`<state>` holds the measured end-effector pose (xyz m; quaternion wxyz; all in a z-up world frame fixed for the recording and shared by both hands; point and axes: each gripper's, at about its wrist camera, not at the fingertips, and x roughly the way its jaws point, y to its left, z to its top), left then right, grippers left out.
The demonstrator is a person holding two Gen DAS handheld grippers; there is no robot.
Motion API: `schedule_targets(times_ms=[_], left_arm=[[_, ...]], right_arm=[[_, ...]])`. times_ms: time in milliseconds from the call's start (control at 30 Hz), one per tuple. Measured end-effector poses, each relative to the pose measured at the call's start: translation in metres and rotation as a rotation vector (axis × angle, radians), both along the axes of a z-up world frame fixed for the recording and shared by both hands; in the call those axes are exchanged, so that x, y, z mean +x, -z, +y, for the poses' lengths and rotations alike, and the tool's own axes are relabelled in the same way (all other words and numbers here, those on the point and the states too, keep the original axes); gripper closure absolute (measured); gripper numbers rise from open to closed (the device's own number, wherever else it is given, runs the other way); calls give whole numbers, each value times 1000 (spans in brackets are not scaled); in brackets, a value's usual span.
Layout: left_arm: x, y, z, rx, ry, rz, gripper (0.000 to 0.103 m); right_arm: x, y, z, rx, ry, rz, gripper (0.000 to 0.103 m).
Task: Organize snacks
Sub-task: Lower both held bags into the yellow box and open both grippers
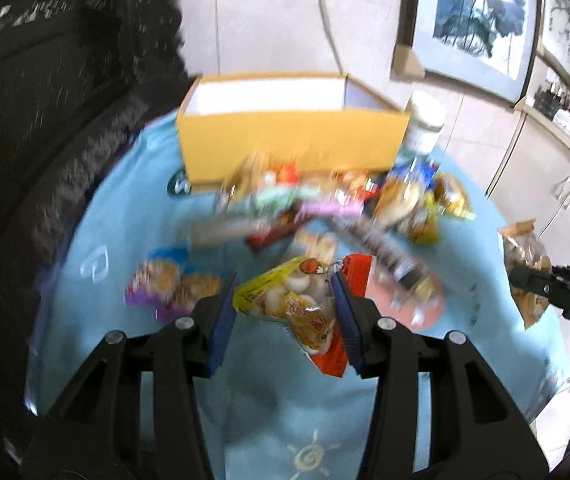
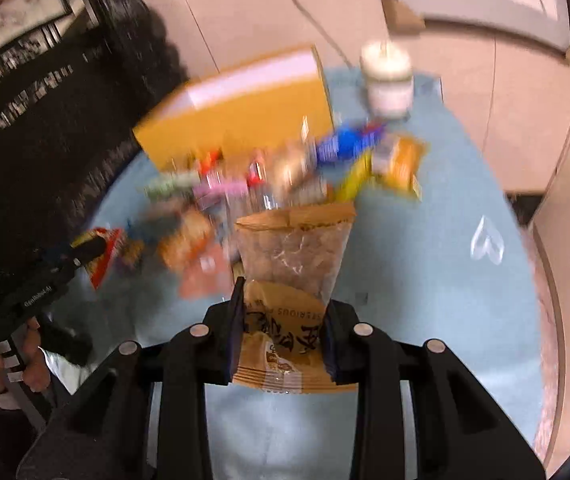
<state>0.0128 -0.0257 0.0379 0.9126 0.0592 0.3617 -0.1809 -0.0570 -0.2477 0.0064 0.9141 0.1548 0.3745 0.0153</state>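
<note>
L gripper clamped on yellow snack pack, red packet behind it. R gripper clamped on tan snack bag, lifted clear. Both prob. bound for yellow box at back; snack pile waits on blue cloth in front.

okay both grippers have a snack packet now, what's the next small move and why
Probably carry the right gripper, shut on the tan snack bag, forward over the open yellow box beyond the pile. The left gripper also grips a yellow packet.
</note>
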Motion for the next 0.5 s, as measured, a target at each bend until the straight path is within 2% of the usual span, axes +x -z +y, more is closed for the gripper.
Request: schedule_targets(times_ms=[133, 267, 400, 500], left_arm=[[24, -40, -19, 0, 4, -63, 56], [72, -77, -39, -22, -26, -93, 56], [136, -92, -53, -25, -76, -83, 56], [187, -87, -59, -16, -119, -55, 56]], right_arm=[[35, -40, -3, -25, -31, -103, 70], [103, -71, -1, -55, -60, -168, 70], [170, -80, -6, -63, -40, -167, 70], [220, -71, -11, -65, -14, -130, 70]])
